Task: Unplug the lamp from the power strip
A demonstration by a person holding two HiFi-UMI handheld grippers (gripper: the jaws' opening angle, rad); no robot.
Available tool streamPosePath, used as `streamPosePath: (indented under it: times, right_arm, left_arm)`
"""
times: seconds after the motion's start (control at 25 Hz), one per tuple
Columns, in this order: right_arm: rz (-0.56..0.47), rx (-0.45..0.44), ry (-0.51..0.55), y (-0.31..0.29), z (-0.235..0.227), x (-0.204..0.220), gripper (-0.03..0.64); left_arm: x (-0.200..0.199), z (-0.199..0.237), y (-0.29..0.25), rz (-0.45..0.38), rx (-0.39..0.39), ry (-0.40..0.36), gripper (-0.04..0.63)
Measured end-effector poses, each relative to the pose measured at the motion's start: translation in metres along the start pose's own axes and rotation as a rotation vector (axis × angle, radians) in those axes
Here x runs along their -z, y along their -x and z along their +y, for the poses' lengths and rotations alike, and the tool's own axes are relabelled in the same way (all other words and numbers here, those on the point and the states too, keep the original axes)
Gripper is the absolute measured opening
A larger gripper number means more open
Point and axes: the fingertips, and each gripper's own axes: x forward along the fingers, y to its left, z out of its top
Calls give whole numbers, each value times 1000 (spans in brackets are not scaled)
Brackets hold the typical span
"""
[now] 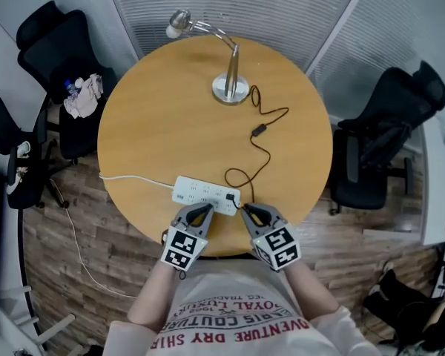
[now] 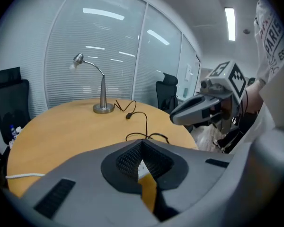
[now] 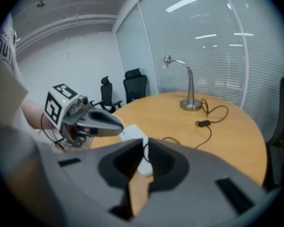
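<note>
The silver desk lamp [image 1: 230, 87] stands at the far side of the round wooden table [image 1: 163, 117]. Its black cord [image 1: 261, 150] runs past an inline switch [image 1: 259, 130] to a plug [image 1: 231, 196] at the right end of the white power strip [image 1: 204, 193]. My left gripper [image 1: 203, 209] is shut and empty at the strip's near edge. Just right of the plug is my right gripper [image 1: 245, 208], shut, with nothing clearly held. In the right gripper view the strip's end [image 3: 143, 167] and cord show past the closed tips [image 3: 144, 156]. The left gripper view shows the lamp [image 2: 103, 108] beyond its closed tips [image 2: 143, 167].
The strip's white cable [image 1: 133, 178] trails off the table's left edge to the floor. Black office chairs stand at the left [image 1: 55, 50] and right [image 1: 389, 132]; one more chair at the left holds a cloth and a bottle [image 1: 83, 95]. Glass walls with blinds lie behind.
</note>
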Motion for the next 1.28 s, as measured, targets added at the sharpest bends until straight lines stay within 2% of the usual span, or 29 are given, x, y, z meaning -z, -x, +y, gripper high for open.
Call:
streamPosePath:
  times: [0.08,0.16,0.2,0.44,0.6,0.68,0.8,1.04,1.28]
  right_arm:
    - [38,0,24,-9,5,3,45]
    - [86,-1,80,-22,9,5,140]
    - [113,5,116,-29,10,8,157]
    - [285,52,240,-60,0,32,190]
    - [410,78,284,-76,-9,46,189]
    - [483,80,308,-82,-12,53,189]
    - [562,86,350,-89,-16,62,153]
    - [652,65,414,-102,-22,72,109]
    - [683,-41,468,-105,-20,74,98]
  left_arm:
    - [22,6,-16,75,29,-22,28]
    - [38,13,-30,125,51,-33,28]
    - [42,16,-37,142,57,-35,28]
    - [59,39,-66,230,48,-6,28]
    - [65,39,-76,266,83,-11,28]
    - [64,38,-79,269,86,-63,28]
    - [66,35,-81,272,96,-128,28]
    - [65,35,-82,285,119,-110,28]
    - [67,36,-82,288,123,-107,28]
